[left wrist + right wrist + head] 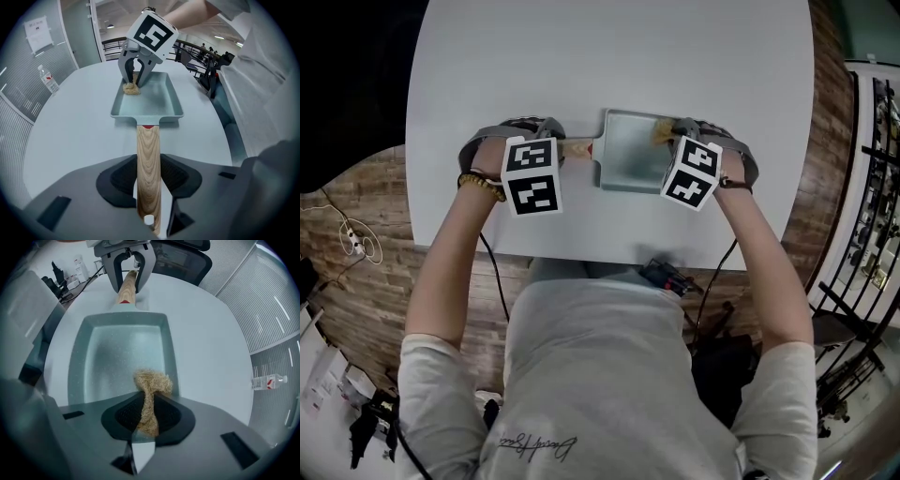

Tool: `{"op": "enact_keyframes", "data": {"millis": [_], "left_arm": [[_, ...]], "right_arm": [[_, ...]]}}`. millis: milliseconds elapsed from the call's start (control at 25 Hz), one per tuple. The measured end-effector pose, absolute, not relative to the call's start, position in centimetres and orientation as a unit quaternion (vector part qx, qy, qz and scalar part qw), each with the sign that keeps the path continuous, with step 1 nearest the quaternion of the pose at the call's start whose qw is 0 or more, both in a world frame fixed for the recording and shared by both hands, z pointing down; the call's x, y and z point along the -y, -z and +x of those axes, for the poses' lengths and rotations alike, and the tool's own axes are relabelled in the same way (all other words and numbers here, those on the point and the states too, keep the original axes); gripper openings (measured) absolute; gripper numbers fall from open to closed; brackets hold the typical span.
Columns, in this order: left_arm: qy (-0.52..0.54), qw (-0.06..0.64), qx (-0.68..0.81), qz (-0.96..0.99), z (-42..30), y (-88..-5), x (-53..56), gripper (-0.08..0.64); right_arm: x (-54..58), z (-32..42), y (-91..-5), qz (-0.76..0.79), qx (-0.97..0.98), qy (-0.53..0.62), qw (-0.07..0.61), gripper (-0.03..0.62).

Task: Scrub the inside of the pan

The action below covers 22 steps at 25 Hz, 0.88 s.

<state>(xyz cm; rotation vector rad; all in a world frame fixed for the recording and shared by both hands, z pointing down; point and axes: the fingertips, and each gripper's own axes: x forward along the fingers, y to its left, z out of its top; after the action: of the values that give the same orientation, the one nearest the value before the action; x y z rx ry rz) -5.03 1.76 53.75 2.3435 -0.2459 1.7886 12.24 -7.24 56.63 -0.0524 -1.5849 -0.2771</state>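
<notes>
Left tongs (149,190) pinch the handle (148,145), steadying the pan (628,157) mid-frame on the desk (581,56). Right tongs (146,416) pinch the scrubber (153,382), which sits in the pan's upper right corner.

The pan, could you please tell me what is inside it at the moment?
Only a tan fibrous scrubber, pinched in the right gripper, at a corner of the pan away from its handle. The floor patch beneath the scrubber is covered.

white table (609,56), wood floor (356,281), office chair (183,254)
</notes>
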Motion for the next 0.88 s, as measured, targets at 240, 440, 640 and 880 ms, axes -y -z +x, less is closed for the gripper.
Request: {"op": "enact_keyframes", "data": {"millis": [240, 440, 640, 880], "left_arm": [[-0.605, 0.098, 0.094, 0.784, -5.1, -53.6, -1.6, 0.153], [-0.608, 0.101, 0.101, 0.781, -5.2, -53.8, -1.4, 0.153], [-0.609, 0.103, 0.103, 0.780, -5.4, -54.0, -1.3, 0.153], [-0.611, 0.105, 0.105, 0.778, -5.5, -54.2, -1.2, 0.153]], "right_arm": [[7.1, 12.4, -56.5, -0.027, 0.706, 0.122, 0.697, 0.072], [6.0, 12.8, -56.6, -0.031, 0.703, 0.116, 0.701, 0.072], [4.9, 13.3, -56.8, -0.039, 0.698, 0.104, 0.707, 0.072], [3.4, 13.7, -56.9, -0.053, 0.693, 0.082, 0.714, 0.072]]}}
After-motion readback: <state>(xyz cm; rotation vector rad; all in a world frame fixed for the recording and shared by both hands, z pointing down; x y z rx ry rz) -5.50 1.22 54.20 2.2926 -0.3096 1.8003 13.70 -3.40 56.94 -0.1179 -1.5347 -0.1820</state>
